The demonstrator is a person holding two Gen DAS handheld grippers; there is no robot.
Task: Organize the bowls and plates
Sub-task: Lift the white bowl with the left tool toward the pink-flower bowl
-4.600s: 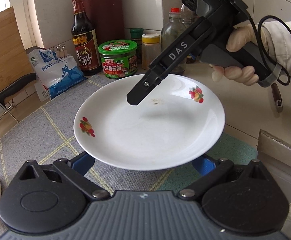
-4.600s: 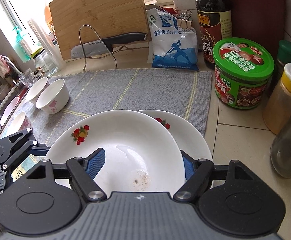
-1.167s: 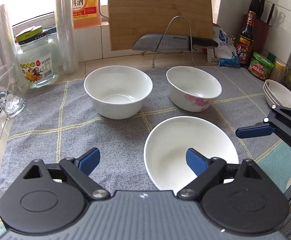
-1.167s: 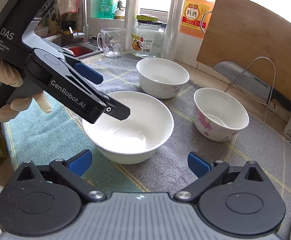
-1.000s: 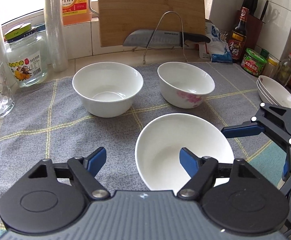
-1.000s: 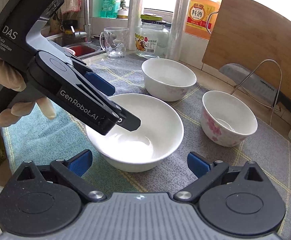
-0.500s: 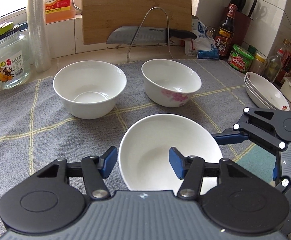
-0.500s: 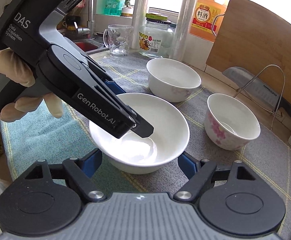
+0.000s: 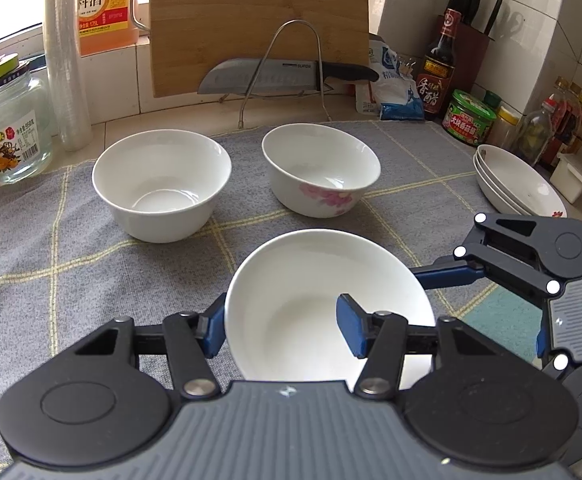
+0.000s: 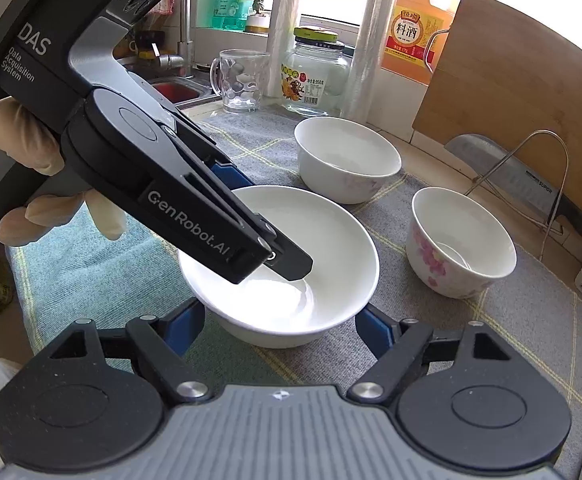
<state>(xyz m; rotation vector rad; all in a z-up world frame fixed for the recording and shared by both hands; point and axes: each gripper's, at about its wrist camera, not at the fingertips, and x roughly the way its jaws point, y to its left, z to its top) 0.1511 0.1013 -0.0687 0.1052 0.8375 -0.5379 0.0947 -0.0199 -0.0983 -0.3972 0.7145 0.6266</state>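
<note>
Angling steeply down, left tool (image 9: 281, 330) apparently pinches the near bowl's (image 9: 311, 280) rim.

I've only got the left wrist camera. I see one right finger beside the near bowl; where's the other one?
Observer: On the bowl's opposite side. The right gripper straddles the near bowl; its jaws have just been closing, and both pads seem to touch the outer wall.
Operator: What's past the mat on its left end?
Observer: A sink with a tap.
Operator: What holds the left gripper?
Observer: A gloved hand, on its handle.
</note>
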